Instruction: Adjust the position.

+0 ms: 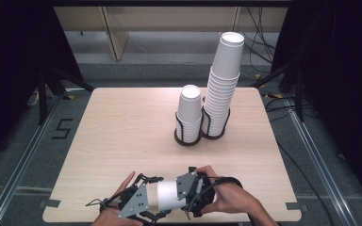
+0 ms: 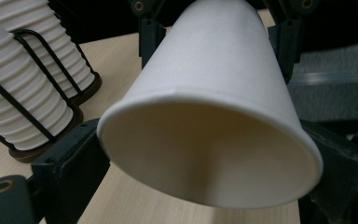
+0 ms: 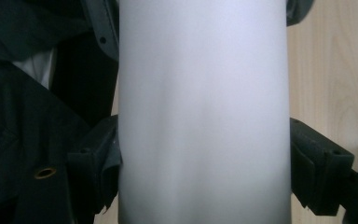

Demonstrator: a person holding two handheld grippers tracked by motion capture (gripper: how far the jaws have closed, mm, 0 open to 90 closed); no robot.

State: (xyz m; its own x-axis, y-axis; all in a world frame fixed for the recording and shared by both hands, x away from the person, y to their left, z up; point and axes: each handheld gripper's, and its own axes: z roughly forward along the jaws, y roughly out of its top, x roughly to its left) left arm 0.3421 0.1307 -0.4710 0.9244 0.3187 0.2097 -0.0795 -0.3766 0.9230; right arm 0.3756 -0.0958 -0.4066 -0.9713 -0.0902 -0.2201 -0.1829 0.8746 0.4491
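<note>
A white paper cup (image 1: 168,194) lies on its side just above the wooden table (image 1: 122,136), near the front edge, held between both grippers. My left gripper (image 1: 147,201) is shut on the cup's wide end; in the left gripper view the open rim of the cup (image 2: 205,154) faces the camera between my jaws. My right gripper (image 1: 185,189) is shut on the narrow end. In the right gripper view the cup's side (image 3: 204,112) fills the space between the two jaws, and both press against it.
Two black wire holders stand at the middle back of the table. One holds a short stack of white cups (image 1: 189,113), the other a tall leaning stack (image 1: 222,84). Both stacks (image 2: 23,98) appear left of the held cup. Bare table lies to the left.
</note>
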